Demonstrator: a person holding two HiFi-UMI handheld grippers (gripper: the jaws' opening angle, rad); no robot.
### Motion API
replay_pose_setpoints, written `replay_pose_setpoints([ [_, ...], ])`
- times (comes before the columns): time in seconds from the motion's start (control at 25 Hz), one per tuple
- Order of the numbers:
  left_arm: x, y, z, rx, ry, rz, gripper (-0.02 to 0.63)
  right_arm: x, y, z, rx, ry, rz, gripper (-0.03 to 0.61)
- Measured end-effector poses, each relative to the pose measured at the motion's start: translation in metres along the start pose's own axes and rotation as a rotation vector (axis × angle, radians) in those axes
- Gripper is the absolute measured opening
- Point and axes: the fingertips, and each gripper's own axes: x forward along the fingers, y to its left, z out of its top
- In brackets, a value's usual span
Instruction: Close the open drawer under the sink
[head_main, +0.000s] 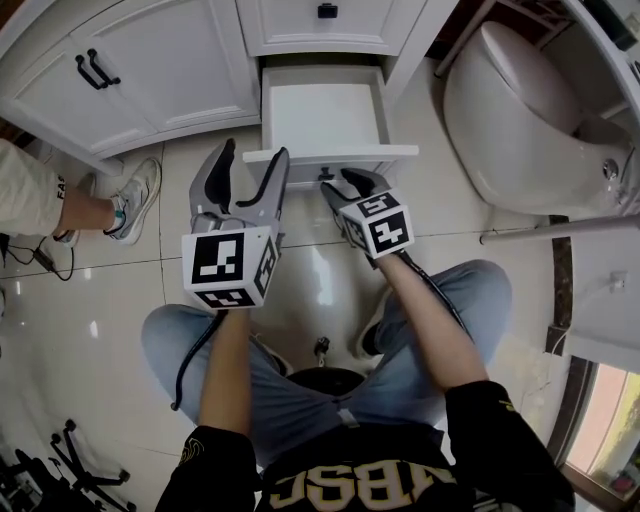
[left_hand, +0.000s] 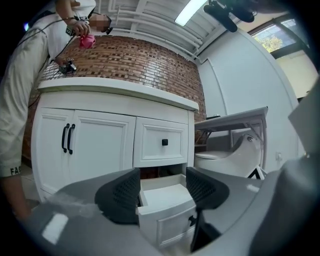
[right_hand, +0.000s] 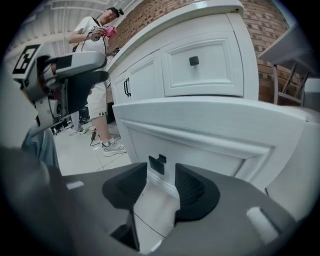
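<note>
The white drawer (head_main: 325, 115) under the sink counter stands pulled out, its inside bare. Its front panel (head_main: 330, 154) faces me, with a small black knob (right_hand: 157, 163) low on it. My left gripper (head_main: 250, 172) is open, with its fingertips at the left end of the front panel; in the left gripper view the drawer (left_hand: 165, 200) shows between the wide jaws, untouched. My right gripper (head_main: 340, 186) points down at the panel's middle. Its jaws (right_hand: 161, 187) stand narrowly apart just short of the knob, with nothing between the pads.
A shut upper drawer (head_main: 328, 12) sits above the open one, and cabinet doors with black handles (head_main: 95, 70) are to the left. A white toilet (head_main: 530, 120) and a metal rail (head_main: 560, 232) stand right. Another person's leg and shoe (head_main: 130, 200) are at the left.
</note>
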Motion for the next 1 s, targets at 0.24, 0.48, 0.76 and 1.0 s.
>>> replay_pose_setpoints([
  [0.24, 0.025, -0.003, -0.004, 0.000, 0.012, -0.018, 0.287, 0.021, 0.001, 0.001, 0.003, 0.039, 0.067, 0.092],
  [0.48, 0.022, -0.003, -0.016, 0.013, 0.045, -0.019, 0.285, 0.040, -0.019, 0.021, -0.033, 0.004, -0.031, 0.091],
  [0.76, -0.001, 0.004, -0.042, 0.027, 0.113, -0.021, 0.285, 0.062, -0.038, 0.039, -0.032, -0.060, -0.067, 0.091],
  [1.0, -0.002, 0.009, -0.032, 0.007, 0.083, -0.014, 0.285, 0.087, -0.067, 0.063, -0.016, -0.102, -0.133, 0.091],
])
